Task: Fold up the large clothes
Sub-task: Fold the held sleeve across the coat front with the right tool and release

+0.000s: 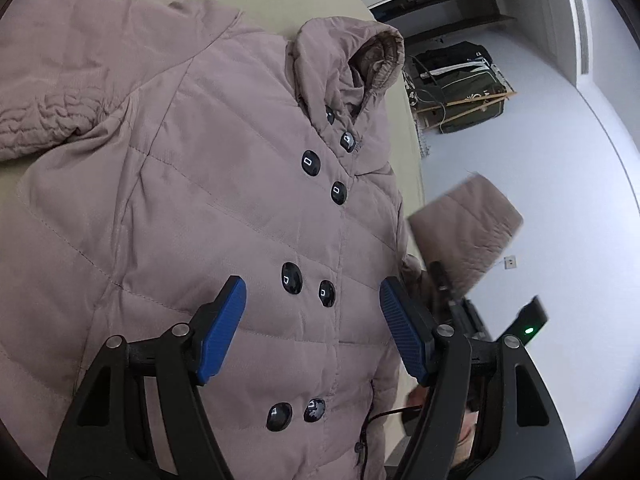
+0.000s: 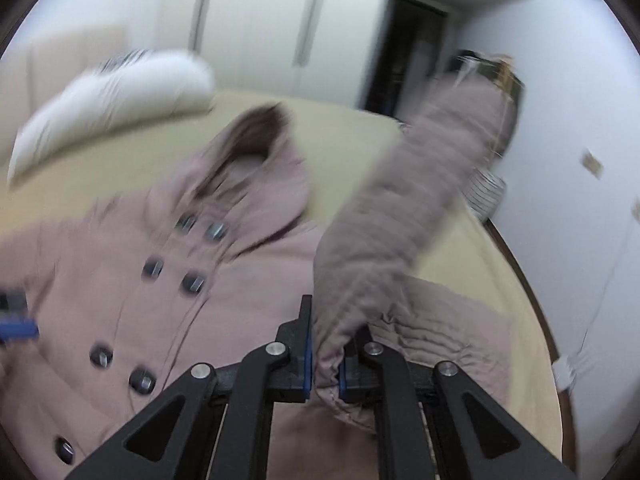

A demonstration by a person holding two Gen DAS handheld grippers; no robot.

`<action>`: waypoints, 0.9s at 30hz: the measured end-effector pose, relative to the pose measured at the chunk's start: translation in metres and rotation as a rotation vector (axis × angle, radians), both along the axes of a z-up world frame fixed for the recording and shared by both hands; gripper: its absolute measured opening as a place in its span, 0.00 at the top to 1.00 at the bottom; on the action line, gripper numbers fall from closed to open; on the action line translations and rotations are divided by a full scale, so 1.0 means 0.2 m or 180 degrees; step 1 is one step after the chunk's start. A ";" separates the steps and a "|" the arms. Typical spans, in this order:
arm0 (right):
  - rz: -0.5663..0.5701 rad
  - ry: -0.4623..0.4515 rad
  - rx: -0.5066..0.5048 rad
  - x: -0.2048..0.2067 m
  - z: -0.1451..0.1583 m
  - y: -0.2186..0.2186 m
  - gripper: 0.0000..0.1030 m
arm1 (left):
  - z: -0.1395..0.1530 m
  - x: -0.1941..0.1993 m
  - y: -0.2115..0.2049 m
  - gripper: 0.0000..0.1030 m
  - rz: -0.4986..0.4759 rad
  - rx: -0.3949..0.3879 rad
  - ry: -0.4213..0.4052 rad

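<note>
A mauve quilted coat [image 1: 208,208] lies front-up on a beige bed [image 2: 352,136], its double row of dark buttons [image 1: 292,277] running down the middle and its hood [image 1: 352,56] toward the bed's far edge. The left claw [image 1: 313,316] hangs over the lower chest of the coat with its blue pads [image 1: 224,328] spread wide apart, a pair of buttons showing between them; it holds nothing. The other sleeve [image 1: 52,116] lies bent across the bed, its gathered cuff resting beside the coat's shoulder. The right claw [image 2: 325,354] is closed tight on a sleeve [image 2: 408,208], the cloth bunched between its pads, and the sleeve rises from the grip, standing up off the bed, with its cuff highest. This view is blurred. A white pillow [image 2: 116,96] lies at the head of the bed, and white wardrobe doors [image 2: 260,20] stand behind. A dark bag [image 1: 460,84] sits on the floor beyond the bed.
</note>
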State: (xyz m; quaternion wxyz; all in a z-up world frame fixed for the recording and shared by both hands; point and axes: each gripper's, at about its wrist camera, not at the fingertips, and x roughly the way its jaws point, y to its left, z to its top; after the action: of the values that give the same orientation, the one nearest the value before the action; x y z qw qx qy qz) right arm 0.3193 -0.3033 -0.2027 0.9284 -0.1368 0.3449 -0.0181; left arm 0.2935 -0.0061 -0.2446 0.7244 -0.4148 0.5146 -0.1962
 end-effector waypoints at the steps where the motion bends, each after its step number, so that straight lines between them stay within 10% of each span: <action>1: 0.0087 0.0094 -0.0099 0.01 -0.08 0.08 0.90 | -0.03 0.01 0.01 0.33 0.0003 -0.0079 0.0051; 7: 0.0487 0.0196 -0.0672 -0.12 -0.34 0.35 0.89 | -0.16 0.10 0.00 0.16 0.0028 -0.0418 0.0237; 16: 0.0562 0.0190 -0.0530 -0.11 -0.34 0.40 0.88 | -0.23 0.35 -0.22 0.13 -0.0319 -0.0414 0.0329; 19: 0.0619 0.0210 -0.0496 -0.12 -0.37 0.44 0.87 | -0.24 0.41 -0.27 0.46 -0.0420 -0.0340 0.0331; 20: 0.0621 0.0222 -0.0471 -0.11 -0.37 0.44 0.85 | -0.26 0.42 -0.29 0.75 -0.0446 -0.0358 0.0380; 21: 0.0631 0.0251 -0.0423 -0.11 -0.36 0.43 0.80 | -0.26 0.43 -0.29 0.79 -0.0456 -0.0407 0.0392; 23: 0.0636 0.0350 -0.0238 -0.11 -0.34 0.41 0.41 | -0.24 0.44 -0.29 0.82 -0.0426 -0.0347 0.0309; 27: 0.0261 0.0224 0.0579 -0.20 -0.18 0.19 0.21 | -0.16 0.49 -0.13 0.82 -0.0153 -0.0410 0.0155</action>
State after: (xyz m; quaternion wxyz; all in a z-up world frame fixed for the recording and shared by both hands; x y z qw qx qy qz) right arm 0.2797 -0.2655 -0.2385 0.9243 -0.0666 0.3717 0.0560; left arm 0.3913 -0.0327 -0.2760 0.6785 -0.4527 0.5281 -0.2362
